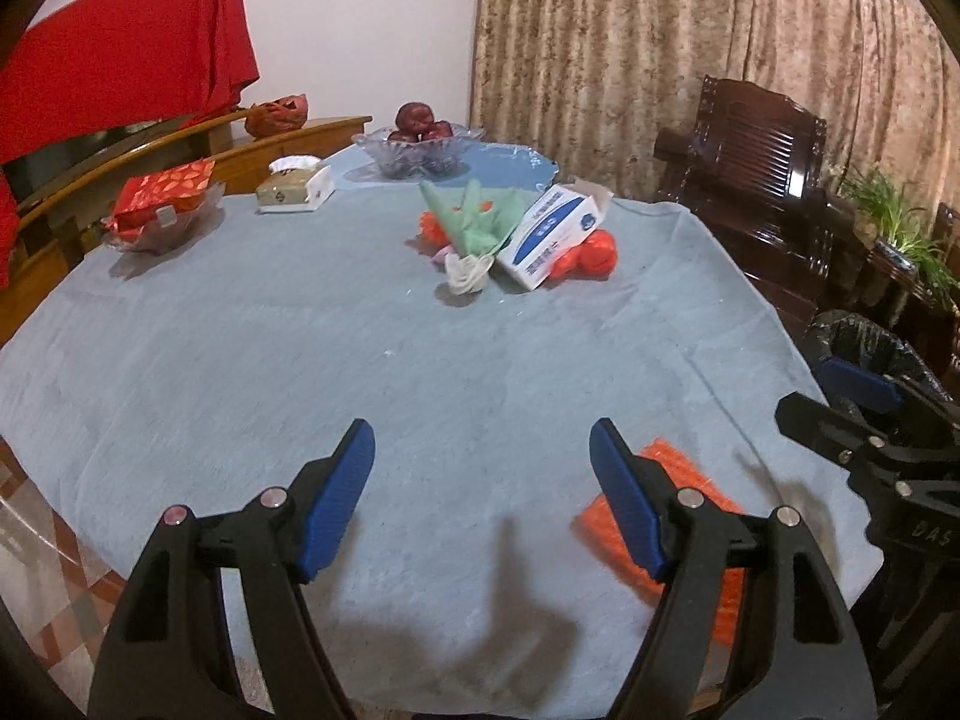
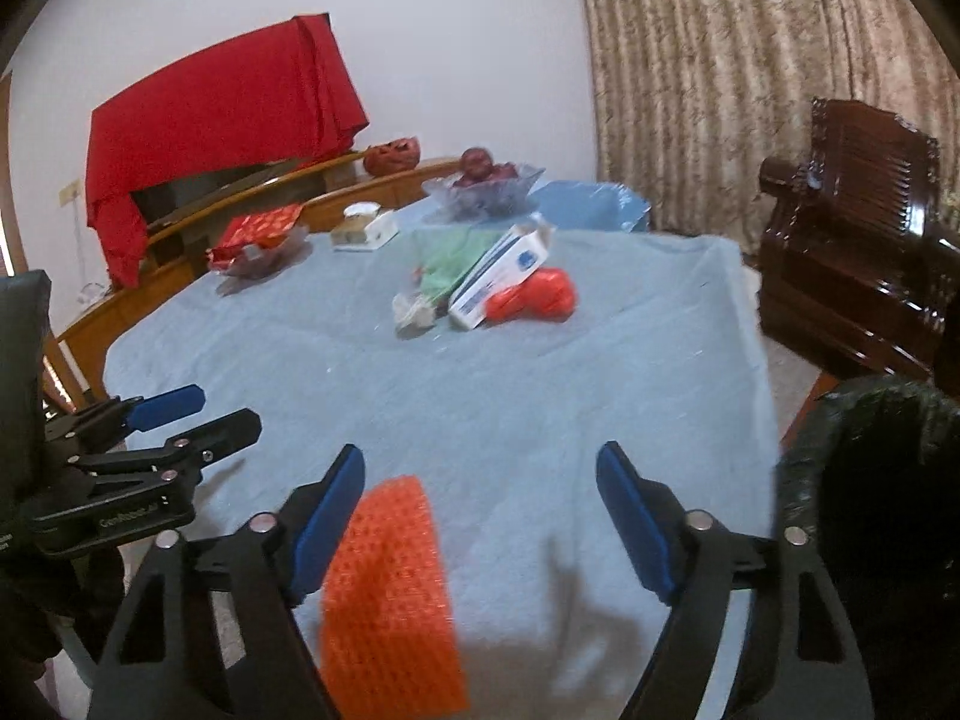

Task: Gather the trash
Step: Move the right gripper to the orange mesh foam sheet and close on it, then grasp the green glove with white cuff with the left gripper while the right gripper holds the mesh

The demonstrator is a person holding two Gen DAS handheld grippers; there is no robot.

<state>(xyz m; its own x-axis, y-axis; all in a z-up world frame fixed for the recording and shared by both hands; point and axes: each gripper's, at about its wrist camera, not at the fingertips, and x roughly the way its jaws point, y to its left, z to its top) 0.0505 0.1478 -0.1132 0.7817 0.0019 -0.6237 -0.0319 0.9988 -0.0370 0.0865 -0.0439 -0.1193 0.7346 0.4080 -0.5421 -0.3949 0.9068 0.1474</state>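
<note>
Plainly, both grippers hover over the near edge of a worktop (image 1: 240, 330) draped in a pale blue cloth. The left gripper (image 1: 482, 498) has its blue fingers (image 1: 336, 498) spread wide with only bare cloth between them. The right gripper (image 2: 480, 516) likewise stands open, nothing pinched, though its left finger (image 2: 327, 525) overlaps an orange mesh piece (image 2: 390, 600) lying flat on the cloth (whether it touches the mesh cannot be told). In the left wrist view that same mesh sits just beside and partly behind the right-hand finger.

Farther back, near the middle of the worktop, lies a small heap of trash: a white and blue carton (image 1: 555, 237) tilted on a red bag (image 1: 594, 258), green paper (image 1: 474, 219) and a crumpled white wad (image 1: 467, 276). Behind it stand a glass fruit bowl (image 1: 420, 150), a tissue box (image 1: 294, 186) and a dish holding a red packet (image 1: 162, 204). A bin lined with a black bag (image 2: 876, 516) stands off the worktop's right edge.
</note>
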